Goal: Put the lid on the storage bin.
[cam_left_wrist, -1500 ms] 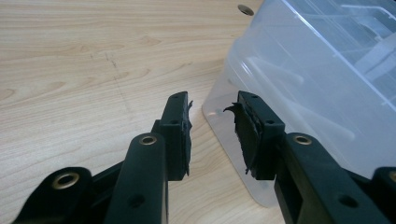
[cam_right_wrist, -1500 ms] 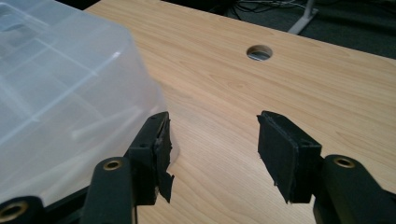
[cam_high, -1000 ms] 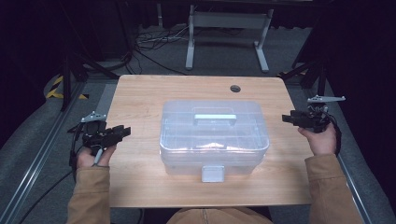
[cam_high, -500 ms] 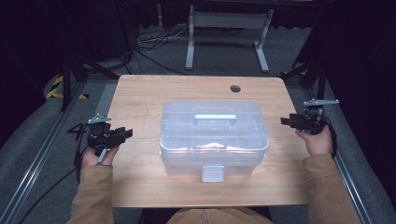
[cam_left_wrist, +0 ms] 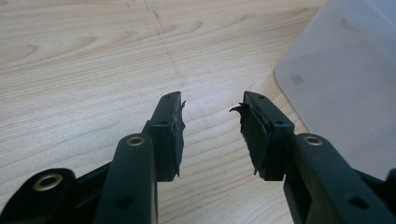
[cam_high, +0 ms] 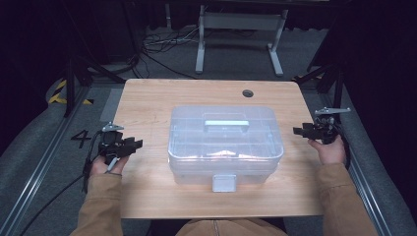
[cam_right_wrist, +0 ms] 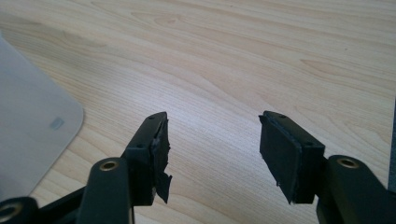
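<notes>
A clear plastic storage box (cam_high: 226, 142) with a lid handle (cam_high: 226, 123) and a front latch (cam_high: 224, 183) stands in the middle of the wooden table (cam_high: 147, 98). My left gripper (cam_high: 135, 144) hovers low over the table at the box's left, pointing toward it. Its jaws have just been opening and hold nothing (cam_left_wrist: 210, 105); a box corner (cam_left_wrist: 345, 84) lies ahead at the right. My right gripper (cam_high: 297, 131) is at the box's right side, open and empty (cam_right_wrist: 212, 119), with the box's corner (cam_right_wrist: 28, 121) at the left.
A round cable hole (cam_high: 247, 93) sits near the table's far edge. Behind the table stand a metal frame (cam_high: 236, 29) and floor cables (cam_high: 157, 49). Bare wood lies on both sides of the box.
Both hands have sunk a little toward the table and drawn slightly closer to the box. The left jaws stand a bit wider.
</notes>
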`<state>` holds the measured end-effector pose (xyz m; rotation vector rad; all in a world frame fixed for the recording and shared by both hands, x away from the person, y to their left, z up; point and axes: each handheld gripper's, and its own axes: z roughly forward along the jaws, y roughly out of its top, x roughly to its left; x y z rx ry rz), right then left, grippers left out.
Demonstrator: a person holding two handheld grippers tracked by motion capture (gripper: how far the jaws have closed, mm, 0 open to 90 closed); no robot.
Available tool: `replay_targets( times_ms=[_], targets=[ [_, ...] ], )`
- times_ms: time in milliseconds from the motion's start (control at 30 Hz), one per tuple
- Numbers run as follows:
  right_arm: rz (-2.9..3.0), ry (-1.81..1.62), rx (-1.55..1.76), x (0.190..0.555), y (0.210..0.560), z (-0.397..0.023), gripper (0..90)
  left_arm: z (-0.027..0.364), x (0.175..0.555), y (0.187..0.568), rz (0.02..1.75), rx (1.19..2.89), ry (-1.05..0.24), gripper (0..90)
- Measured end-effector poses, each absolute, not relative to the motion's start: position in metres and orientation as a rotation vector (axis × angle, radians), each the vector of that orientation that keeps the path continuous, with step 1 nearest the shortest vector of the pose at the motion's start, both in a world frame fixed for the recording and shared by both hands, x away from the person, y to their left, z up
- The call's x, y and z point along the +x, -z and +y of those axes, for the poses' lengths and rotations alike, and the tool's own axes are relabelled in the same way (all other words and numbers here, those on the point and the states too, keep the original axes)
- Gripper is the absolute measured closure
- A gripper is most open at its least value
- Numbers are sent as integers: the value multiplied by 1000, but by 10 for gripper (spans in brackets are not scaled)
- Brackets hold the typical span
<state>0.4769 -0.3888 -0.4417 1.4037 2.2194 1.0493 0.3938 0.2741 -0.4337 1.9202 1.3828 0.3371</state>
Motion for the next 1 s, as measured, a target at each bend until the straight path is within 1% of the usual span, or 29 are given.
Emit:
replay_targets(
  times_ms=[433, 833, 1000],
  targets=[
    [2260, -989, 1398, 481, 456, -381, 422, 266, 399, 446, 1384, 2003, -313, 584],
    [2302, -913, 1373, 483, 465, -371, 420, 256, 405, 456, 1383, 2111, -236, 578],
    [2325, -883, 1361, 483, 468, -367, 414, 254, 406, 459, 1384, 2139, -227, 575]
  ],
)
